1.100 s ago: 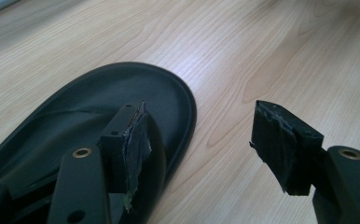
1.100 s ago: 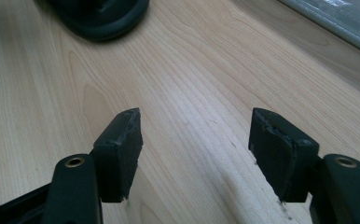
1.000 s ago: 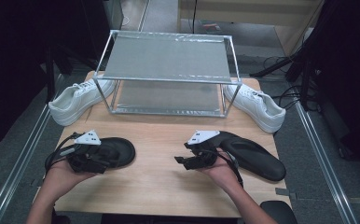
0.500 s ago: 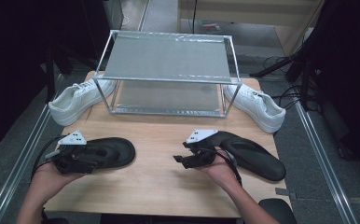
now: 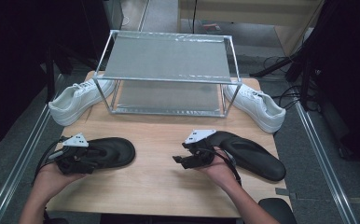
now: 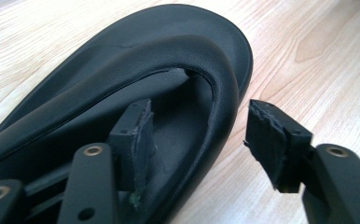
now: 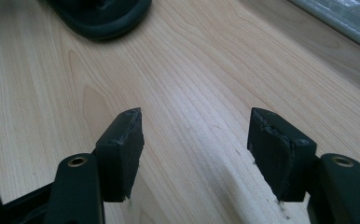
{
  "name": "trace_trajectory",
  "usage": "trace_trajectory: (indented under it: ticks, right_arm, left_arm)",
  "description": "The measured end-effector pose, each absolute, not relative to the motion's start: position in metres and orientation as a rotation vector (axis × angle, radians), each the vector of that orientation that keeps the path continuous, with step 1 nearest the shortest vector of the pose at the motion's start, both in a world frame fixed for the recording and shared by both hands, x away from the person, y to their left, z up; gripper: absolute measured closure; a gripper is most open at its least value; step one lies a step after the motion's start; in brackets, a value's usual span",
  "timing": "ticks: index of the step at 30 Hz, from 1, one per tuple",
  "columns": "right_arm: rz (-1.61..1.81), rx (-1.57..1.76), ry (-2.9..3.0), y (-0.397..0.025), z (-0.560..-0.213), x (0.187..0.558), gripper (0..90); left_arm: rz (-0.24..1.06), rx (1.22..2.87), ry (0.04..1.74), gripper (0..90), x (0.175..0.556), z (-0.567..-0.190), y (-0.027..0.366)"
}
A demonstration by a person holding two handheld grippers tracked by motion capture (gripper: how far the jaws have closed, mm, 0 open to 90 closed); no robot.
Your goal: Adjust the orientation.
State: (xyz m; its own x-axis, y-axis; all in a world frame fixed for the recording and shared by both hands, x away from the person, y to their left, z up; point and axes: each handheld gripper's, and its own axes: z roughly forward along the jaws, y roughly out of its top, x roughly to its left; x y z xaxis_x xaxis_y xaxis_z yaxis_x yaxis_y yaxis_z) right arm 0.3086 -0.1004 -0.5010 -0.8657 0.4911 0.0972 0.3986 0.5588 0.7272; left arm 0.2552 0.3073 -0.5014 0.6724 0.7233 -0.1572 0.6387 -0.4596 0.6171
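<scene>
Lying on worktop (image 5: 159,186) near our left edge, black flip-flop (image 5: 115,150) has its strap straddled by our left gripper (image 6: 199,135): one jaw inside under strap, other outside over wood, spread, not clamped. Our right gripper (image 5: 183,159) hovers mid-worktop, jaws apart, holding nothing, second black flip-flop (image 5: 252,156) just behind it. White sneakers (image 5: 78,100) flank wire rack (image 5: 169,70) farther back.

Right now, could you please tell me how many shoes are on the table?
4: a white sneaker left of the rack, another right; one black sandal front left, another front right.
</scene>
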Motion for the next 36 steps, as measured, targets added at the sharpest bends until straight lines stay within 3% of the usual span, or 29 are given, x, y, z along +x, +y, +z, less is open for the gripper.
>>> trace_trajectory:
  ticks: [5,6,10,14,21,26,36]
  right_arm:
    - [1.193,0.763,2.672,-0.099,-0.502,0.308,37.7]
    - [1.194,0.764,2.672,-0.099,-0.502,0.309,37.9]
    - [1.188,0.765,2.680,-0.097,-0.503,0.309,37.9]
    - [1.178,0.763,2.686,-0.097,-0.503,0.309,38.0]
    - [1.177,0.756,2.693,-0.096,-0.504,0.309,38.8]
    - [1.189,0.762,2.690,-0.096,-0.504,0.309,39.3]
    - [1.189,0.764,2.692,-0.096,-0.504,0.309,39.2]
  left_arm:
    - [0.150,2.223,0.984,47.5,0.256,-0.506,0.312]
    - [0.157,2.226,0.961,52.8,0.256,-0.506,0.312]
    - [0.134,2.230,0.957,54.6,0.257,-0.506,0.312]
    - [0.114,2.245,0.918,65.4,0.256,-0.506,0.310]
    - [0.126,2.278,0.893,69.8,0.256,-0.504,0.307]
    - [0.113,2.294,0.839,78.4,0.255,-0.503,0.303]
    - [0.084,2.272,0.920,79.7,0.257,-0.493,0.297]
